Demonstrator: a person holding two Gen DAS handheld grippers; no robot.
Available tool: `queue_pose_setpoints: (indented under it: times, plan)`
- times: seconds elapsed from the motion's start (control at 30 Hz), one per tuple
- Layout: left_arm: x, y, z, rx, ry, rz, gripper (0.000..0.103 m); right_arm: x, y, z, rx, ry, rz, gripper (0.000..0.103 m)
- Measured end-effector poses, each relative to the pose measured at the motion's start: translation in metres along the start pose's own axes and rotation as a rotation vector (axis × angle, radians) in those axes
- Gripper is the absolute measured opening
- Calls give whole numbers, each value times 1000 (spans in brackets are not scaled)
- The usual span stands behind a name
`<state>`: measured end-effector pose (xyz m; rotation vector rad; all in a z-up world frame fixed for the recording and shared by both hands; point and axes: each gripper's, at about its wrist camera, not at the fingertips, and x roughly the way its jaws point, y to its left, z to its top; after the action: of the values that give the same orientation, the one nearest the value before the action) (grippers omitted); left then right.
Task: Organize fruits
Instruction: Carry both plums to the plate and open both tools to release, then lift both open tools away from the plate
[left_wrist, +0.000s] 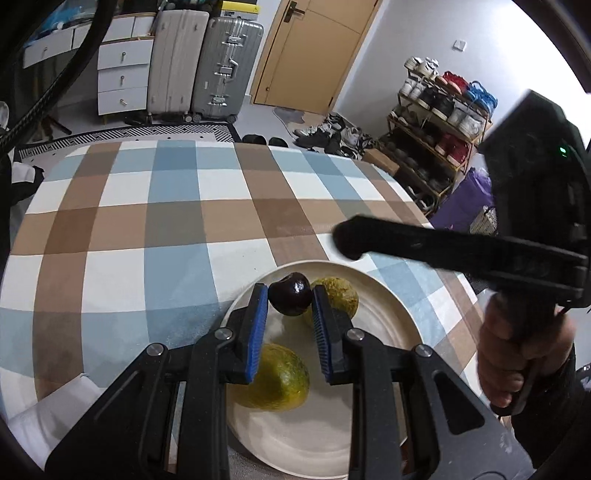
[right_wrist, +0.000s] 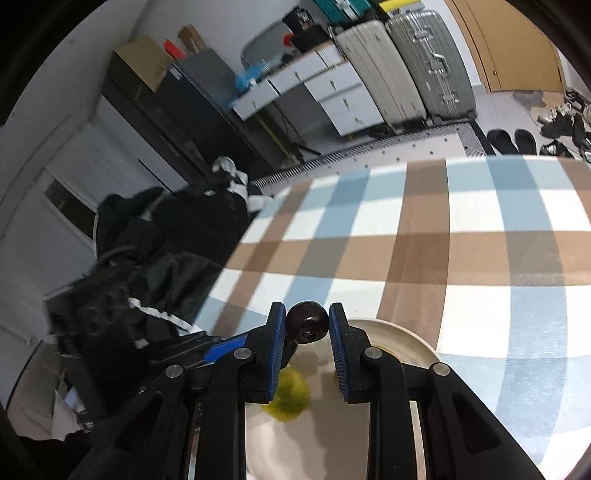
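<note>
— Checked cloth covers the surface (left_wrist: 177, 229), with suitcases (left_wrist: 207, 62) and a shoe rack behind. Where's the fruit?

— Two green fruits lie on the pale plate (left_wrist: 384, 306), one at the far side (left_wrist: 343, 295) and one nearer (left_wrist: 280, 376). Both are partly hidden by the left gripper (left_wrist: 290, 293).

— And that gripper?

— Its blue pads are pinched on a dark fruit (left_wrist: 290, 299), above the plate's far rim.

— The right one?

— From its own camera, the right gripper (right_wrist: 307, 314) is clamped on a dark round fruit (right_wrist: 307, 325), dimple facing the lens. Below it the plate is blurred, and one green fruit is only a smear.

— Seen from the left?

— Only side-on, as a black bar beyond the plate. What its tip holds is hard to make out. A hand (left_wrist: 517, 354) grips its handle, cut off at the edge.
</note>
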<state>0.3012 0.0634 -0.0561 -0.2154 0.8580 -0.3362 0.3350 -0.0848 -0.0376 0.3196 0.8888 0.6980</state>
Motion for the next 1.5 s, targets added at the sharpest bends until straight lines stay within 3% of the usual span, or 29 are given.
queue_pose_setpoints:
  times: [0.07,0.57,0.83,1.0,1.1,1.17,1.2,1.27,1.4,1.5]
  plan:
    - [1,1,-2,7,-10,33,22,10,0,-1,-10,20,-9,24]
    - [22,8,-7,-17,65,-10,22,42,-9,-2,53,123,-100,25]
    - [21,12,-4,-40,64,-32,22,31,-14,-5,104,102,-95,32]
    - [5,11,-4,-58,40,-27,23,1,-7,-11,93,37,-86,34]
    - [-12,6,-6,-45,9,18,36,-28,2,-20,64,-28,-80,42]
    - [-28,-1,-10,-24,-36,69,56,-48,8,-30,48,-81,-72,50]
    - [-36,-4,-12,-18,-51,84,60,-62,11,-38,41,-118,-65,51]
    - [-53,-11,-18,-9,-78,95,67,-82,18,-50,33,-168,-65,56]
    - [-88,-34,-34,17,-154,160,80,-126,38,-83,-5,-281,-92,88]
    - [-114,-55,-48,69,-227,210,86,-154,54,-106,-61,-340,-121,95]
